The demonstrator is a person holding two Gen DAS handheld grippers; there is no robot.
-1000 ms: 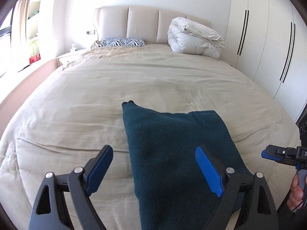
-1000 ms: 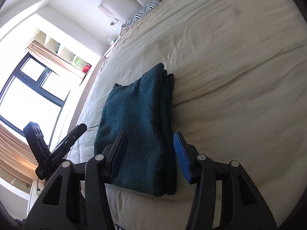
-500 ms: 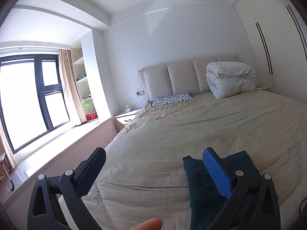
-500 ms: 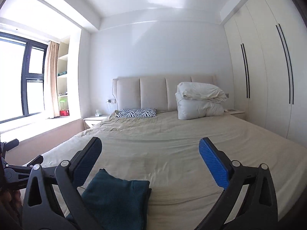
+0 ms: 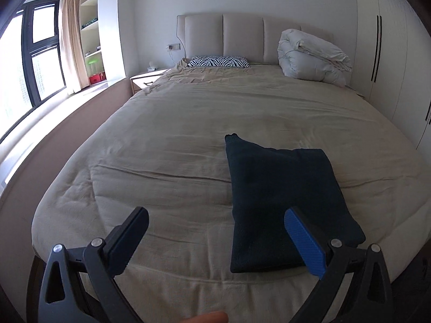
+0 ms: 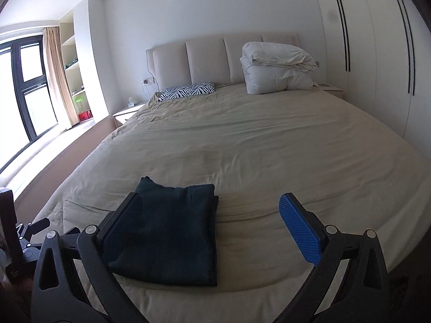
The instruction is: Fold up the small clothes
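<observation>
A dark teal knitted garment [image 5: 282, 199] lies folded into a neat rectangle near the foot of the bed; it also shows in the right wrist view [image 6: 175, 228]. My left gripper [image 5: 218, 239] is open and empty, held above the foot of the bed to the left of the garment. My right gripper [image 6: 212, 226] is open and empty, held above the bed's foot edge with the garment behind its left finger. Neither gripper touches the garment.
The beige bed cover [image 5: 188, 123] spreads wide around the garment. A zebra pillow [image 5: 218, 62] and a folded white duvet [image 5: 312, 56] lie at the headboard. White wardrobes [image 6: 377, 53] stand to the right, a window [image 5: 24, 53] and nightstand [image 5: 145, 79] to the left.
Both grippers pulled back from the folded garment, swung up toward the room, then tilted down again. The right gripper opened wider. The garment has not moved.
</observation>
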